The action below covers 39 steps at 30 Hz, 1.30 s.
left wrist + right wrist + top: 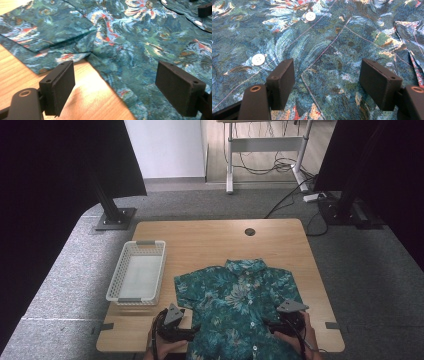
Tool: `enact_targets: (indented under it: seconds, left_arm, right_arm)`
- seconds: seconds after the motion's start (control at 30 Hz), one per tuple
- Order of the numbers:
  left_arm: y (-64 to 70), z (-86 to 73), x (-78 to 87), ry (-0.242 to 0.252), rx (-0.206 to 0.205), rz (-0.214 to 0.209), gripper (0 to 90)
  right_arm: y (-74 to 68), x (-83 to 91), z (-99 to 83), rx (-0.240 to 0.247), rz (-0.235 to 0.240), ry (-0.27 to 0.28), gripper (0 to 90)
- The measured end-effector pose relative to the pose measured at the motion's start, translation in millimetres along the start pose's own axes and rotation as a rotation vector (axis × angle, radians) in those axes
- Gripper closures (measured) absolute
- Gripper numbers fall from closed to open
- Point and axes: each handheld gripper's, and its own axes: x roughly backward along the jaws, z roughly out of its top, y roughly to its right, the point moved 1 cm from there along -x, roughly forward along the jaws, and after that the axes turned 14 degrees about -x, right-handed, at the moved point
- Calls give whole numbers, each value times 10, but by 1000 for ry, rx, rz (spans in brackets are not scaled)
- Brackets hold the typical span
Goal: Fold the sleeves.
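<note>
A teal floral short-sleeved shirt [239, 305] lies flat and buttoned on the wooden table [210, 240], collar away from me. My left gripper [192, 330] is at the shirt's lower left edge, below the left sleeve. In the left gripper view it stands open [117, 87], jaws wide over the shirt's side edge [140, 62] and bare wood. My right gripper [272, 325] hovers over the shirt's lower right. In the right gripper view it is open [327, 80] above the chest pocket [342, 65], with white buttons [258, 59] to one side.
A white slotted basket [137, 271] sits on the table's left side, nothing in it. A round cable hole [250, 232] is at the table's far edge. Black stands [112, 215] and cables [295, 195] lie on the grey floor beyond.
</note>
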Motion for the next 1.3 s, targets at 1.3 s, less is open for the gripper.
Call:
enact_targets:
  seconds: [1.3]
  left_arm:
    - [-163, 44, -128, 6, 39, -3, 152]
  right_arm:
    - [398, 256, -116, -114, 86, 16, 309]
